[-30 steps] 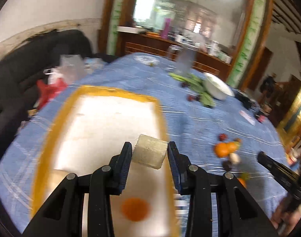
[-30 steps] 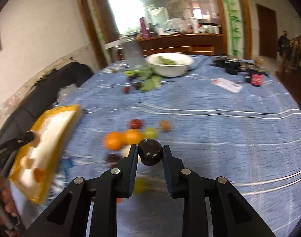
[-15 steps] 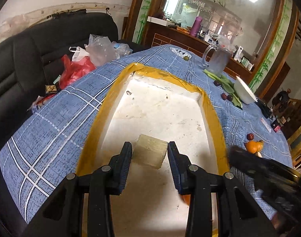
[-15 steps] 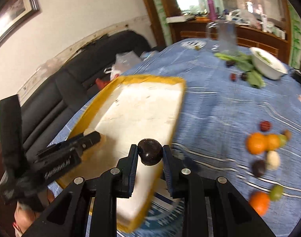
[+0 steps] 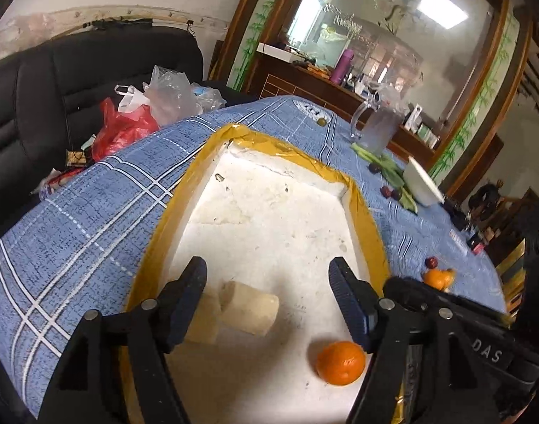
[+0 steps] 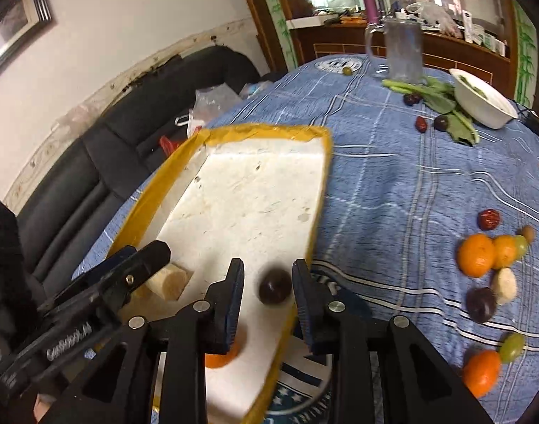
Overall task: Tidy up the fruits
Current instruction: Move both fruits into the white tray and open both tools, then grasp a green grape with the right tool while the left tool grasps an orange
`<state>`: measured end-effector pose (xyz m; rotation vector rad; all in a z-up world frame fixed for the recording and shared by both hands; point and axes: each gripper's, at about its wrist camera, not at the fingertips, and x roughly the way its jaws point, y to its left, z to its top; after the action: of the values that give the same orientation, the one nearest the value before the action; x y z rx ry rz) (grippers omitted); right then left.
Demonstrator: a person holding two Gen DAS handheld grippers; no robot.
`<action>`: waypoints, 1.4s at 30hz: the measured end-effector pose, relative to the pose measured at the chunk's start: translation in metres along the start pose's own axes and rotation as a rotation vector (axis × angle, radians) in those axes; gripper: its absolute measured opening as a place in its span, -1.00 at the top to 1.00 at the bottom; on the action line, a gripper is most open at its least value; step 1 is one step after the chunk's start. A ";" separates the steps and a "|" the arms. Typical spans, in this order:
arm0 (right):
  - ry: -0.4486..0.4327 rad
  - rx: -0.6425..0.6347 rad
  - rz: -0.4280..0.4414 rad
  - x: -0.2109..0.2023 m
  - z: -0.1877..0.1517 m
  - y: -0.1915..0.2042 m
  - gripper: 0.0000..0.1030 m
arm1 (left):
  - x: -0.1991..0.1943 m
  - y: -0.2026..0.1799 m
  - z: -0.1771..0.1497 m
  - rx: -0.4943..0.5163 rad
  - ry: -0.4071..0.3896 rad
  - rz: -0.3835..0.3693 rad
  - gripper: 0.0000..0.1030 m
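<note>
— So what did the left wrist view show?

— The left claw (image 5: pixel 267 295) stood wide open over the white foam tray (image 5: pixel 269 219) with its yellow-taped rim. A pale banana piece (image 5: pixel 250 312) lay on the tray floor between the jaws, nearer the left finger, and nothing pinched it. An orange (image 5: pixel 341 363) sat on the tray just below the right finger. The tray rested on the blue checked tabletop (image 5: pixel 92 219), and the right claw's black body came in from the right edge.

— And the right wrist view?

— The right claw (image 6: pixel 267 288) was parted too. A dark plum (image 6: pixel 275 287) sat between its fingers, blurred, with a gap on either side, over the near corner of the tray (image 6: pixel 255 205). Whether it was resting on the foam could not be told. The banana piece (image 6: pixel 168 282) lay beside the tip of the left claw (image 6: pixel 145 261). Loose fruit (image 6: pixel 488 258) waited out on the tabletop (image 6: pixel 393 183) to the right: oranges, green grapes, another plum, a red date. Farther back stood a white bowl (image 6: pixel 481 102) and a glass jug (image 6: pixel 402 53).
</note>
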<state>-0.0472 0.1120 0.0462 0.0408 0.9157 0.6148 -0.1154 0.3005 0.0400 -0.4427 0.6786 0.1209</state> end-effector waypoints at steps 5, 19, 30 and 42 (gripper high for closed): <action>-0.023 0.000 -0.015 -0.015 -0.002 -0.002 0.36 | 0.003 -0.003 0.002 0.030 -0.015 0.028 -0.45; 0.099 -0.117 -0.121 0.003 -0.049 0.037 0.61 | 0.020 0.008 0.021 0.039 0.013 0.079 -0.47; -0.046 -0.066 -0.067 -0.078 -0.057 -0.009 0.41 | -0.033 -0.013 0.018 0.052 -0.022 0.008 -0.52; -0.107 0.126 -0.308 -0.138 -0.088 -0.137 0.23 | -0.020 -0.125 -0.022 0.262 0.068 -0.139 -0.65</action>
<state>-0.1098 -0.0921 0.0528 0.0443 0.8355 0.2663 -0.1121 0.1795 0.0820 -0.2411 0.7172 -0.1140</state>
